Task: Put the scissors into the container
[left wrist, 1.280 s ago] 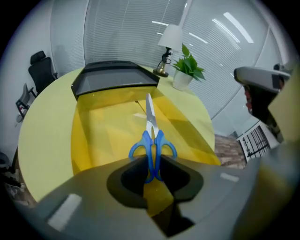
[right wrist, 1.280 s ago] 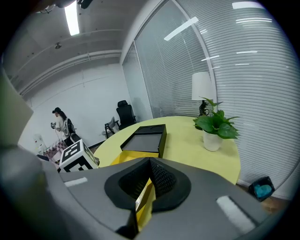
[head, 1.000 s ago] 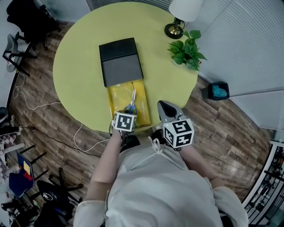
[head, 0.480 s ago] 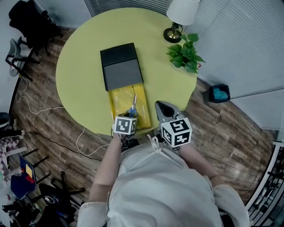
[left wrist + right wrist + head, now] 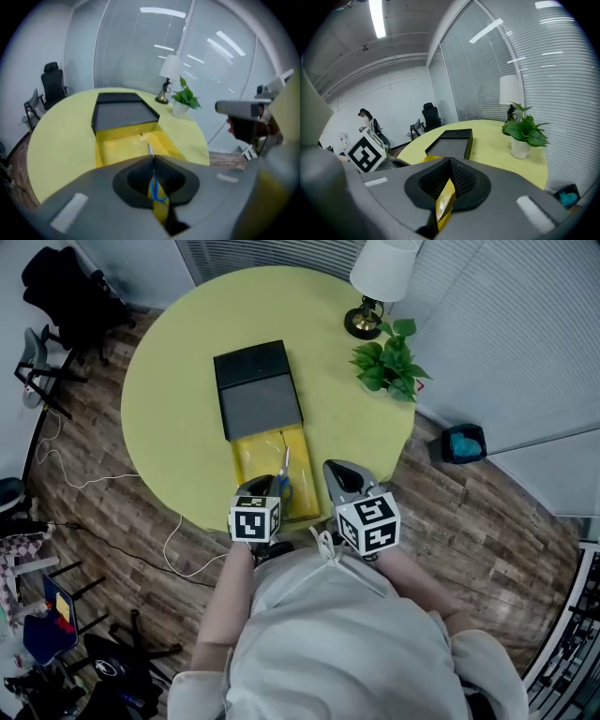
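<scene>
Finishing the placement: scissors lie inside the container. The left tool, above the container's near end, has just closed empty. The right tool, beside the container, is together too. What likely remains is backing away clear.

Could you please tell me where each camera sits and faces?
Head view: on the person's head, steeply down at the table; shows torso, arms, left gripper, right gripper.
Left gripper view: on that gripper, along its jaws, which have just been closing on nothing, towards the container and lamp.
Right gripper view: on that gripper, along its shut jaws, towards the plant; left gripper's cube shows.
Both gripper views share container, lamp and plant.
</scene>
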